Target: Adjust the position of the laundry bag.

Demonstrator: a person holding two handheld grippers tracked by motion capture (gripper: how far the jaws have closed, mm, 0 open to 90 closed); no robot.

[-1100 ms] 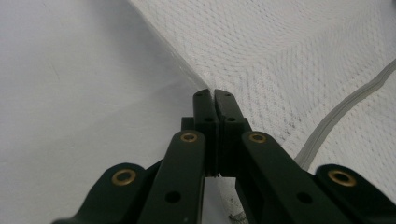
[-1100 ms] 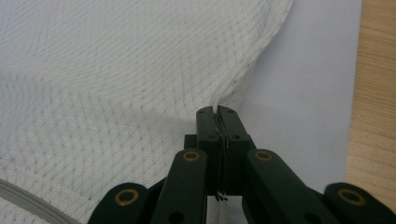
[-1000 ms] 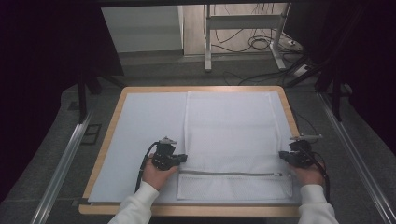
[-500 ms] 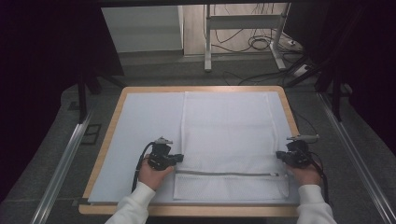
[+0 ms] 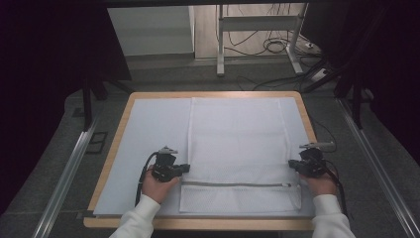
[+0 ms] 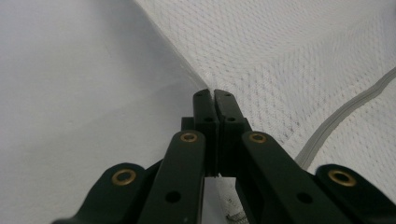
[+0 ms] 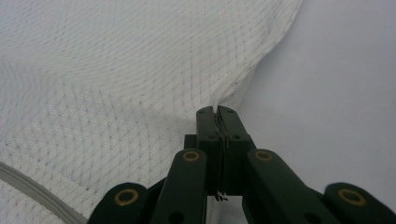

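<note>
You have the white mesh laundry bag [image 5: 240,148] spread flat on the pale sheet [image 5: 148,134] that covers the counter [image 5: 116,131], its long axis running away from you and its grey zipper [image 5: 233,184] lying across the near end; that layout puts both side edges within easy reach of your hands. Your left gripper [image 5: 184,167] has its jaws pressed fully together on the bag's left edge just beyond the zipper line; in the left gripper view the mesh hem [image 6: 187,77] runs straight into the closed tips of the left gripper [image 6: 214,93] and a scrap of fabric shows below them, so the pinch looks real rather than empty. Your right gripper [image 5: 293,165] mirrors it on the opposite edge; the right gripper view shows the right gripper [image 7: 216,111] clamped shut with a thin layer of mesh caught in the seam between the jaws, and the cloth rising in a soft ridge toward them. Holding both edges at the same distance from you keeps the bag square and taut between the hands; I judge this a grip meant for folding or lifting the near portion evenly, since a lopsided hold would skew the fabric and wrinkle the zipper end.
</note>
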